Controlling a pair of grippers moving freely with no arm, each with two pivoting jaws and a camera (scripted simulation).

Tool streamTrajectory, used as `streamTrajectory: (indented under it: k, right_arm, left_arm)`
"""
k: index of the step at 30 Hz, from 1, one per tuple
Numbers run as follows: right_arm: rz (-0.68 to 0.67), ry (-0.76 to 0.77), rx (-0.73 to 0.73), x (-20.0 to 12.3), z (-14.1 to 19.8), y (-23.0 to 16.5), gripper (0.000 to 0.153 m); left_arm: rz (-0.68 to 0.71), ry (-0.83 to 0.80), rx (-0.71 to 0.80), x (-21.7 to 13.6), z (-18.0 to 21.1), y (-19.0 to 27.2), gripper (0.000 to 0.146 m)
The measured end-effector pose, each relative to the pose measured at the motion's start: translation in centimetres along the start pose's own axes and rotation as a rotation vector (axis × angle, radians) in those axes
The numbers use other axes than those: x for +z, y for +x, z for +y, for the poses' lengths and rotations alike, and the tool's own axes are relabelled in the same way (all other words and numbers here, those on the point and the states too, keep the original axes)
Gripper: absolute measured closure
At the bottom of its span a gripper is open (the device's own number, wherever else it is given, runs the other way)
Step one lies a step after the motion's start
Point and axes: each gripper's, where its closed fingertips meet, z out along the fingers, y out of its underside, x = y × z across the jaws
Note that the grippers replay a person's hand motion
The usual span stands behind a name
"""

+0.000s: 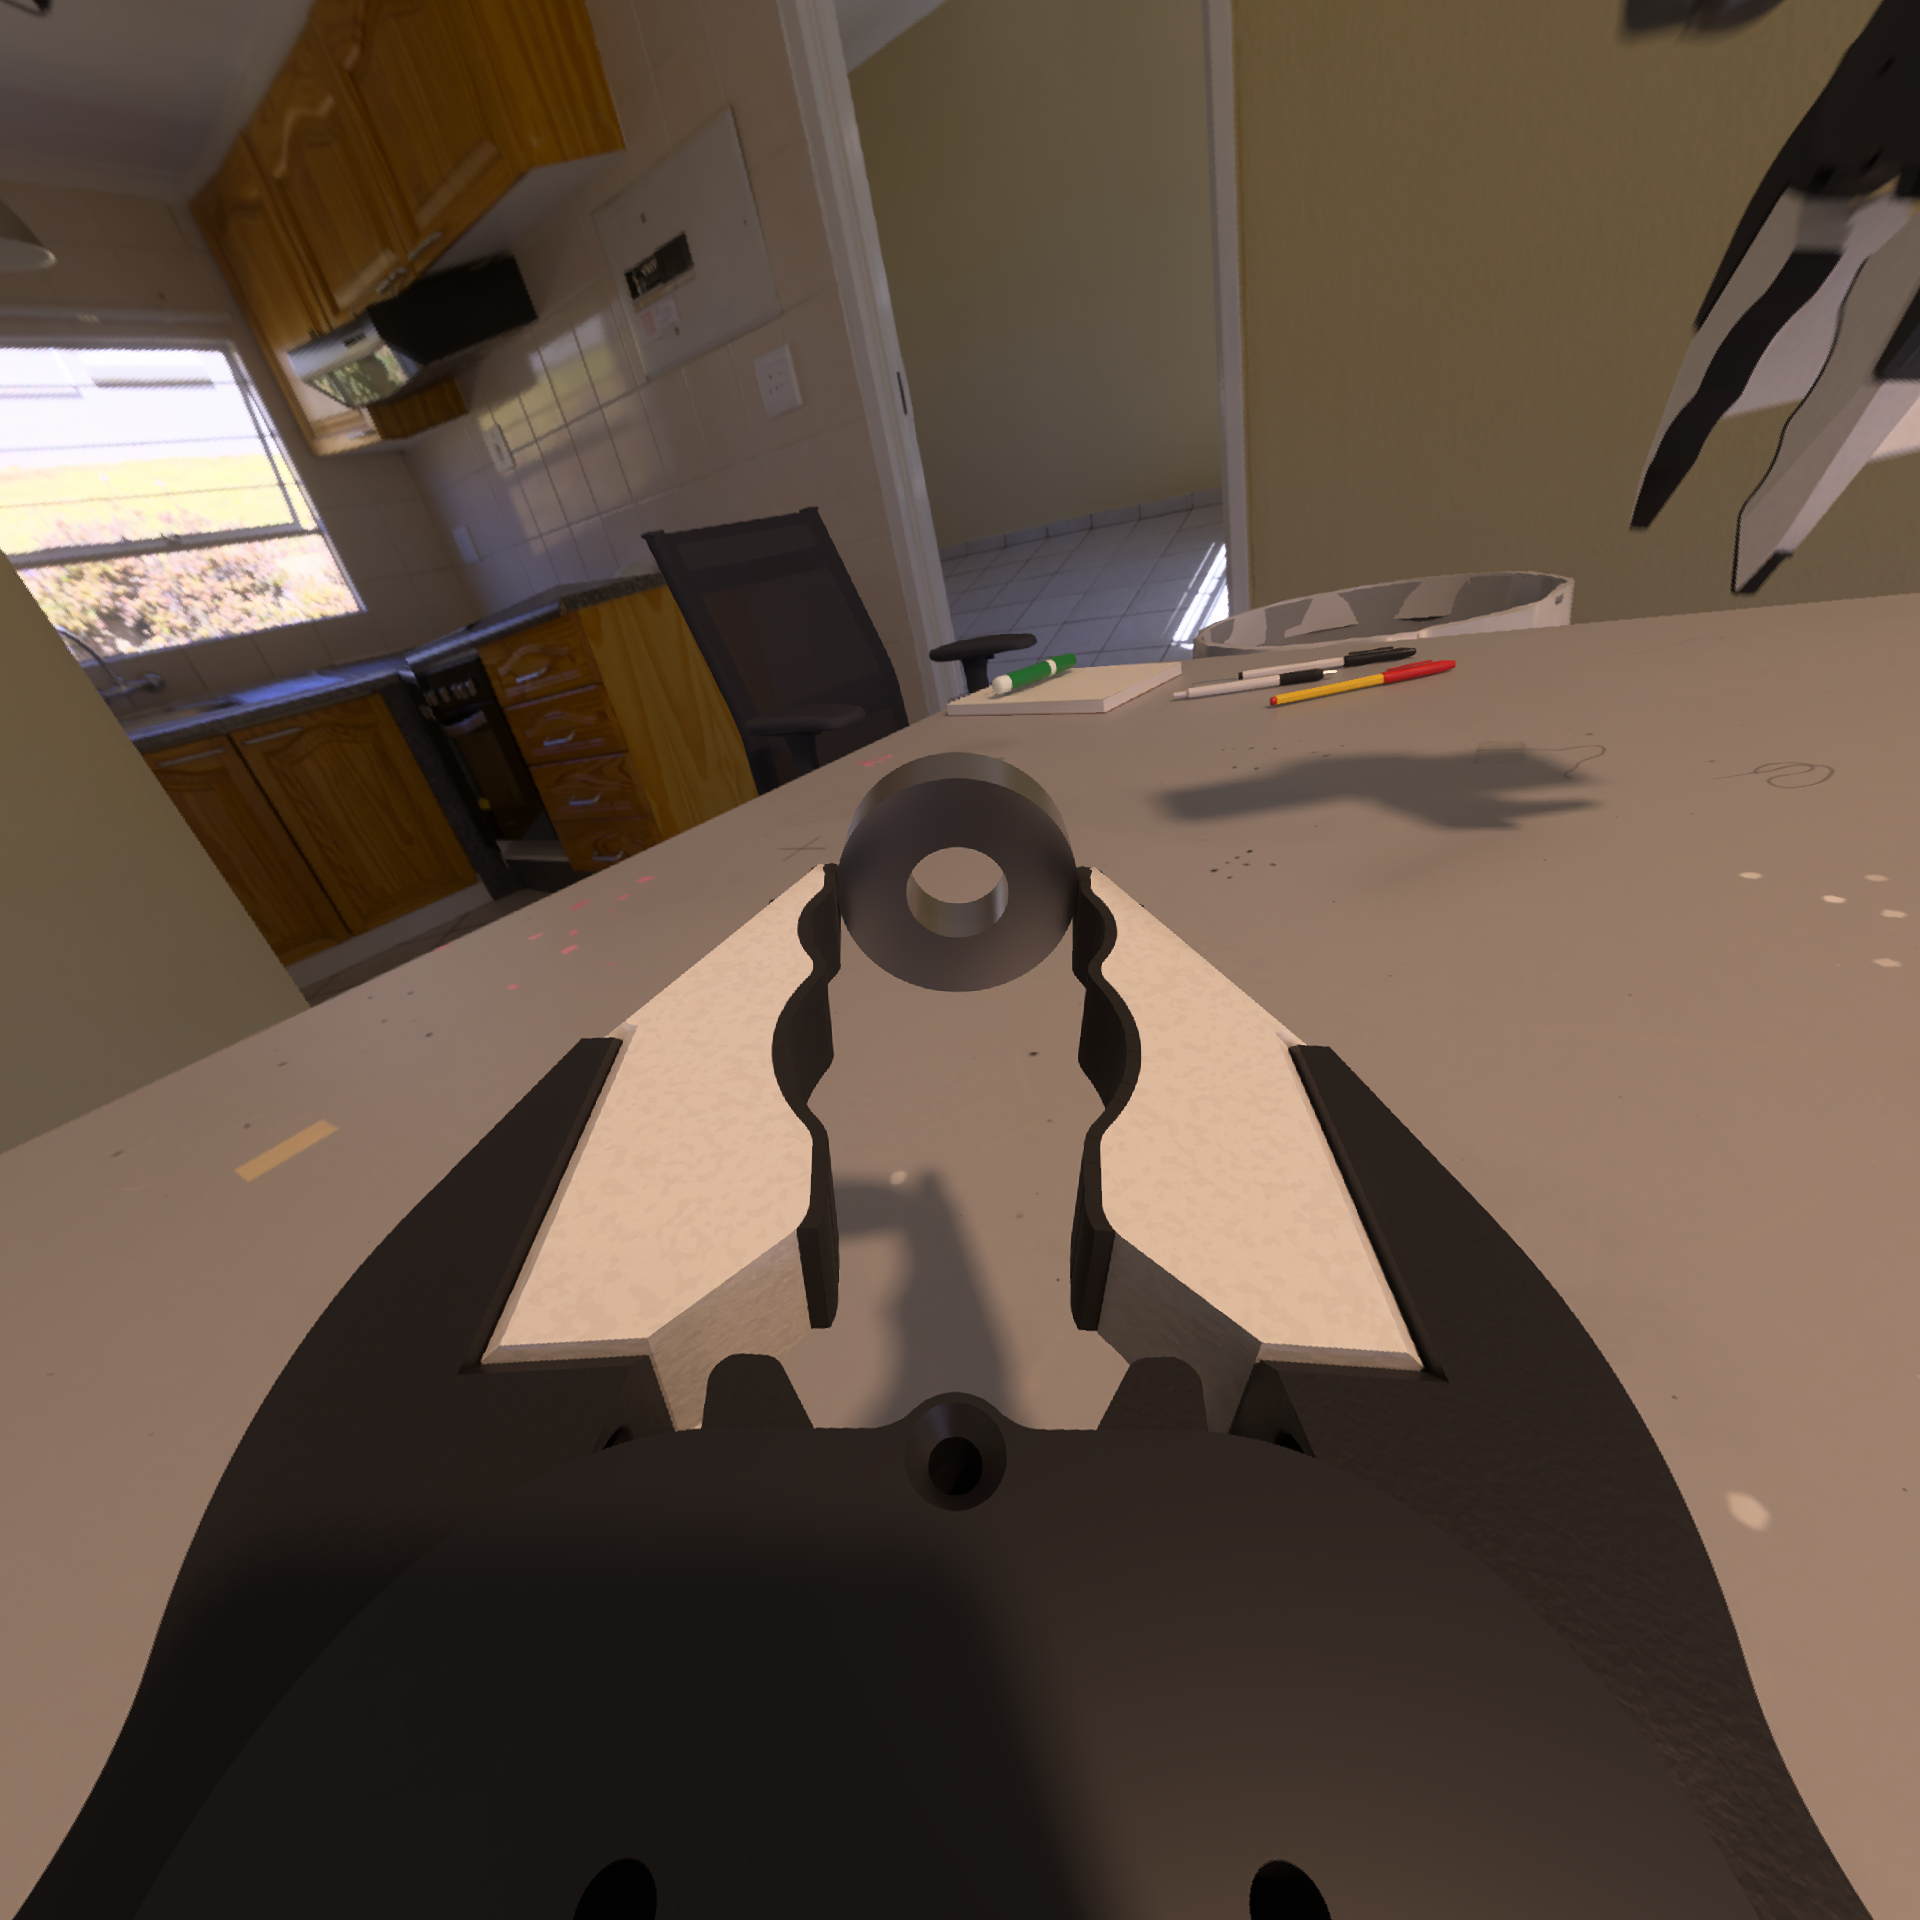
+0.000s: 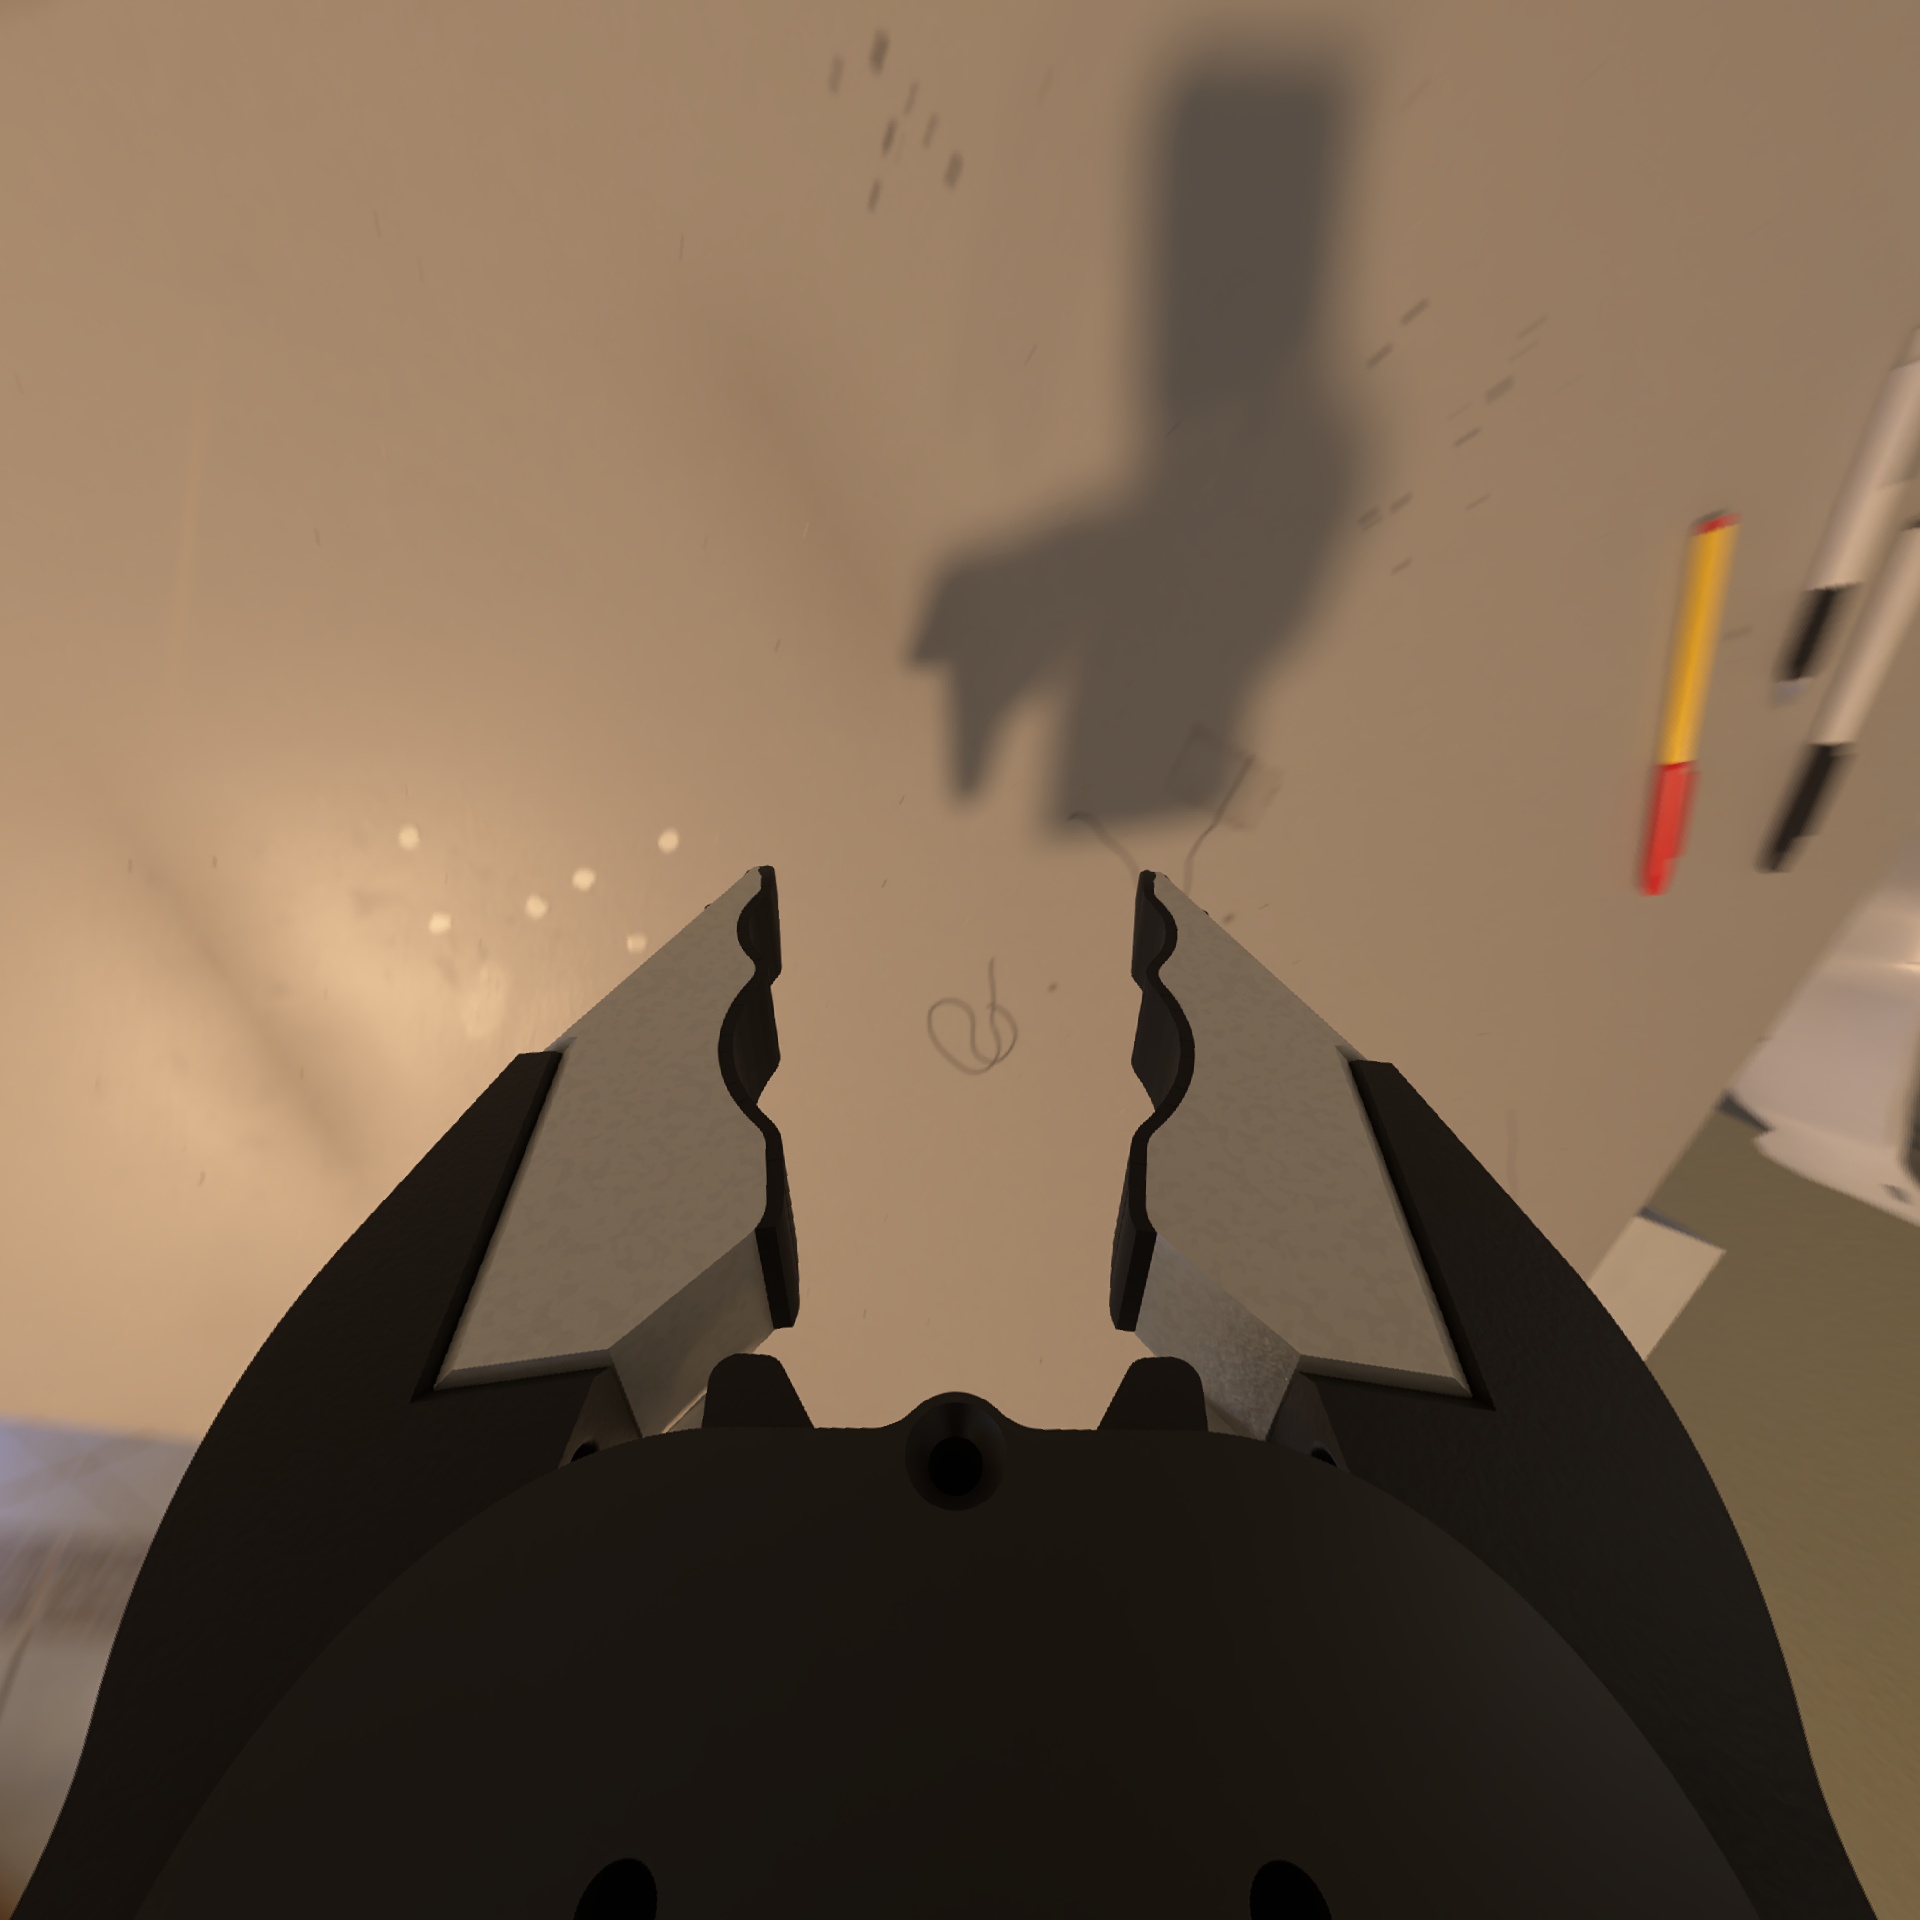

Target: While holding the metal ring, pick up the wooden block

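Resting between left claw [image 1: 956, 883] tips: metal ring [image 1: 956, 873]

Bare beige desk [image 2: 520, 520] ahead, open to passage; blocked only rightward by red-and-yellow pen [image 2: 1688, 707] and grey-and-black markers [image 2: 1839, 665].

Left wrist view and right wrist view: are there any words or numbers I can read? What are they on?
No words or numbers can be read.
White wall panel: its dark label is too small and blurred to read.
Pens: no writing shows on them.
Table: only a looped squiggle, not letters.
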Motion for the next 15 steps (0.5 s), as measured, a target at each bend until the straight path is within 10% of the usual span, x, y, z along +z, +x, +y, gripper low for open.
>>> streamTrajectory:
  k: [5,9,15]
  right_arm:
    - [0.196,0.527,-0.047,-5.8,-6.8,-2.7,0.085]
    - [0.042,0.87,-0.203,-7.6,-13.8,-11.7,0.086]
    - [-0.315,0.984,-0.312,-2.8,-22.9,-23.4,0.085]
  left_arm:
    - [-0.046,0.089,-0.014,-1.5,-3.2,-1.3,0.101]
    - [-0.157,0.147,-0.023,-5.0,-7.5,-4.7,0.101]
    - [-0.348,0.095,0.05,-10.8,-8.5,-8.7,0.101]
